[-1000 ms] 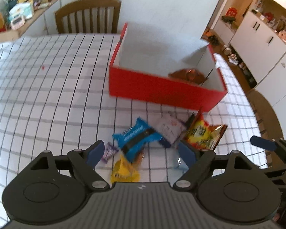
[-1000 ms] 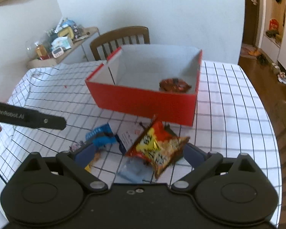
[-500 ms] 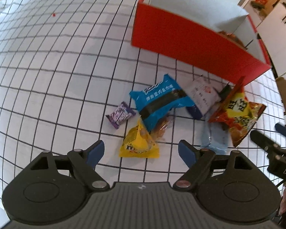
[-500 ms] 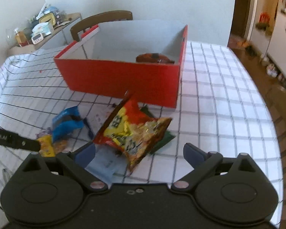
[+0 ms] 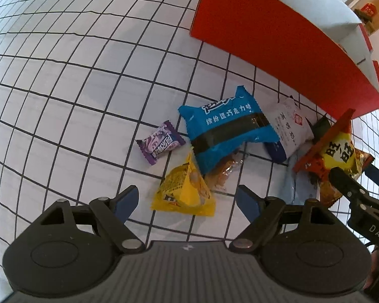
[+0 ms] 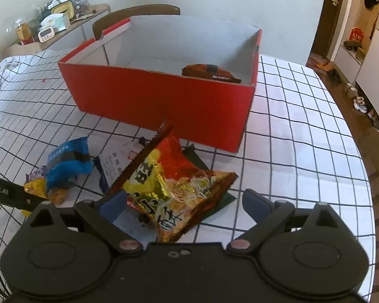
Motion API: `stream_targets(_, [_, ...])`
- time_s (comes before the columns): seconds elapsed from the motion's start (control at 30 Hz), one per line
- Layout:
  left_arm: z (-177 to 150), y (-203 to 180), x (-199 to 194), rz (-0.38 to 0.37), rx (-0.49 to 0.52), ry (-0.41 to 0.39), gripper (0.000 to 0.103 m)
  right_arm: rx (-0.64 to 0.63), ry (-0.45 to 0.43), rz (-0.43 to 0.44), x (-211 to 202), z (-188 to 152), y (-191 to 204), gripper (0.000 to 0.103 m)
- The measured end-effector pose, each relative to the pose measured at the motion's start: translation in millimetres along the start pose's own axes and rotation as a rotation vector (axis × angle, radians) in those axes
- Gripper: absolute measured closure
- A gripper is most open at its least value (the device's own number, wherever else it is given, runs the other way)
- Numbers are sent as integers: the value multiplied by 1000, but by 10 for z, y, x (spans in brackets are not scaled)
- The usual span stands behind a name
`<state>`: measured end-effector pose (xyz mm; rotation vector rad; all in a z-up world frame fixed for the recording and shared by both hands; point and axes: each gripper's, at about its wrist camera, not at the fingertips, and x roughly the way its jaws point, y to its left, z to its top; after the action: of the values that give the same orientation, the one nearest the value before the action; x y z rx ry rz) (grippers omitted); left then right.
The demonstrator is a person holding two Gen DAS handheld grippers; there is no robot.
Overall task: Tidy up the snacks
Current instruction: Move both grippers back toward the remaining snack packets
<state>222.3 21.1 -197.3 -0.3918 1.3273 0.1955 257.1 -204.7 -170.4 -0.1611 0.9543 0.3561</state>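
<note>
Where the snacks lie heaped on the checked tabletop [image 5: 63, 80] before the red cardboard box [image 6: 164, 101], a yellow crinkled packet [image 5: 183, 192] is framed by the released left hand-held gripper [image 5: 188, 198], and a red-and-yellow noodle bag [image 6: 169, 186] by the equally unclenched right hand-held gripper [image 6: 184, 204]; neither is touched.

Left gripper [image 5: 188, 200]: black plastic body, ribbed grey top plate, two round black discs, silver pivot screws, blue finger pads [image 5: 126, 202]. Right gripper [image 6: 185, 205]: same black build, blue pads, reddish pivot screws, two small holes at centre. White lettering on finger sides: "DAS", "Robot.AI".
</note>
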Motion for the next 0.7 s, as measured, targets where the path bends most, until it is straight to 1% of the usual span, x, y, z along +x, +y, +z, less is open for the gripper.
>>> stream_targets(0.03, [3,-2,10,1,-1,-2,20,4,1,1,5,1,1,6])
stream_targets(0.07, [5,-2,14,0,1,-4,24,13,2,4,14,7,-4,6])
stream_targets(0.13, [11,-8,33,2,7,-1,29,29,7,9,34,15,-10,11])
stream_targets(0.17, [14,-9,38,4,10,0,29,33,10,8,47,18,-9,12])
stream_targets(0.2, [9,-12,39,1,13,-2,30,35,12,14,57,19,-7,14])
stream_targets(0.23, [7,-16,42,-1,17,-4,33,34,13,20,61,18,-3,18])
stream_targets(0.27, [1,-23,42,-3,22,-5,39,31,15,23,65,17,4,20])
stream_targets(0.33, [-11,-35,38,1,31,-6,45,33,16,39,54,14,14,29])
stream_targets(0.37, [-17,-37,35,2,34,-9,50,34,16,42,47,15,23,30])
stream_targets(0.5, [-32,-30,5,-4,35,-16,57,30,7,34,15,6,50,36])
stream_targets(0.57, [-39,-36,-13,0,44,-18,63,40,5,37,-1,-4,43,39])
stream_targets(0.6, [-40,-37,-29,-4,44,-20,64,44,3,36,-8,-6,40,42])
stream_targets(0.67, [-36,-38,-54,-10,38,-21,69,56,-1,40,-35,-10,32,46])
stream_targets(0.7, [-33,-35,-62,-14,37,-21,70,64,-3,47,-52,-14,22,49])
